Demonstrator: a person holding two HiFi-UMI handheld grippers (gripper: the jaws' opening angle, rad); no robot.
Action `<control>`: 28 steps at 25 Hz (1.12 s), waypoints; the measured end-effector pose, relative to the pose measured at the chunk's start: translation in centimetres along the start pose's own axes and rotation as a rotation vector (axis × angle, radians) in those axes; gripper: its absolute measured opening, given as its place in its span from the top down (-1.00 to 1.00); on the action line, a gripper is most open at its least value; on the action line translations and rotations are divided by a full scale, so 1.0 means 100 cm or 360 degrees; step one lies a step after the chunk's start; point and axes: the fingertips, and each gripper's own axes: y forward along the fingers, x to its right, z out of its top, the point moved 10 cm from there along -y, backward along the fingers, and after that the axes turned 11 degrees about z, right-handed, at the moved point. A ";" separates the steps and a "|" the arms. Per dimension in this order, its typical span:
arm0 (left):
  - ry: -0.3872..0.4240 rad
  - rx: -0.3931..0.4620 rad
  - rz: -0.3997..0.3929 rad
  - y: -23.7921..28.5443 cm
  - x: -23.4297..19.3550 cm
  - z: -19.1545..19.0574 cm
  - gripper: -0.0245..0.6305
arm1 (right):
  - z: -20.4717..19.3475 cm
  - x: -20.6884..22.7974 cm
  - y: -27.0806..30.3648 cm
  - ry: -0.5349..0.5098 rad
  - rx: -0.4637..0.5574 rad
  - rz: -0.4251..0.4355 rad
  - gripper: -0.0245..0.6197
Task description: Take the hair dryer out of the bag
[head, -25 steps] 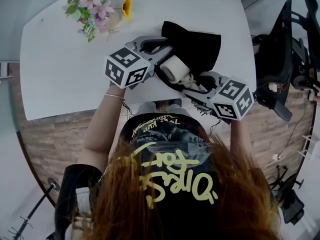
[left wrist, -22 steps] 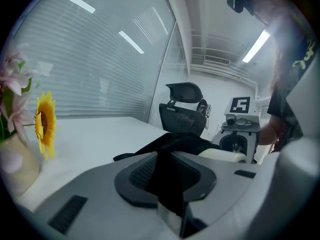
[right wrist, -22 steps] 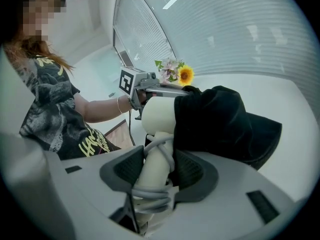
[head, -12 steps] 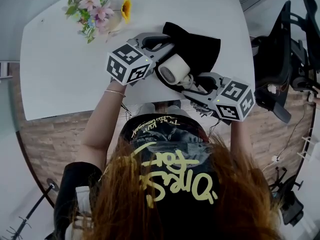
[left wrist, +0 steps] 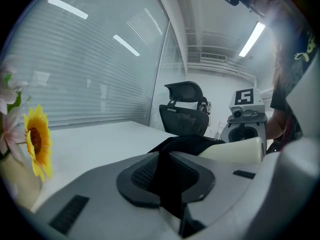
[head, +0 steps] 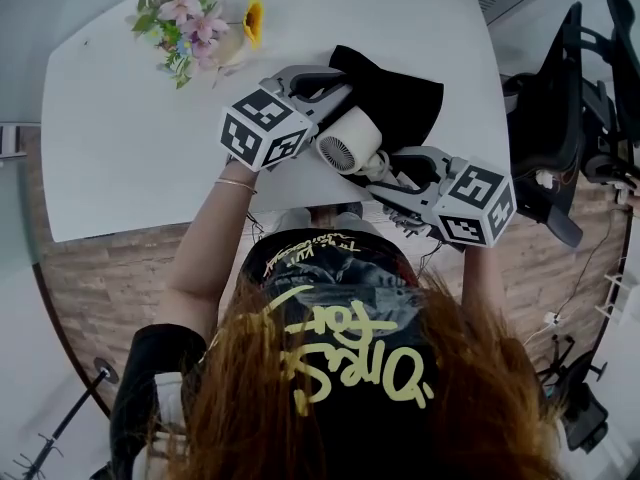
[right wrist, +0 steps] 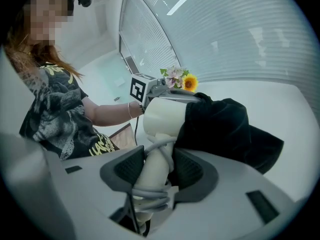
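While the person leans over the white surface (head: 130, 128), both tools are at work on the black bag (head: 400, 93), which lies toward the surface's near right side. The left tool (left wrist: 165, 171) has a fold of the bag's dark cloth pinched between its 2 ribbed pads, and its jaws have just been closing tighter on that cloth. The right tool (right wrist: 152, 171) is clamped on the cream handle of the hair dryer (head: 345, 143), its 2 pads pressing either side with the jaws standing partly apart around it. A pale cord (right wrist: 150, 196) is wound around the handle just below the pads. The hair dryer sits between the 2 tools at the bag's near edge, partway out. Its handle and the round grilled back end of its barrel are bare and turned toward the person, while the right gripper view shows black cloth draped over the far side of the barrel. At the far left corner of the surface, well apart from the bag, stands a bunch of flowers (head: 185, 18) with 1 sunflower (head: 253, 13) beside it. A black office chair (head: 560, 98) stands off the surface's right end.
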 end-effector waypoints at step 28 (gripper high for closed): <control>-0.0004 0.0032 0.0126 0.001 0.002 -0.009 0.81 | -0.007 0.010 -0.018 0.0343 0.0748 0.0565 0.35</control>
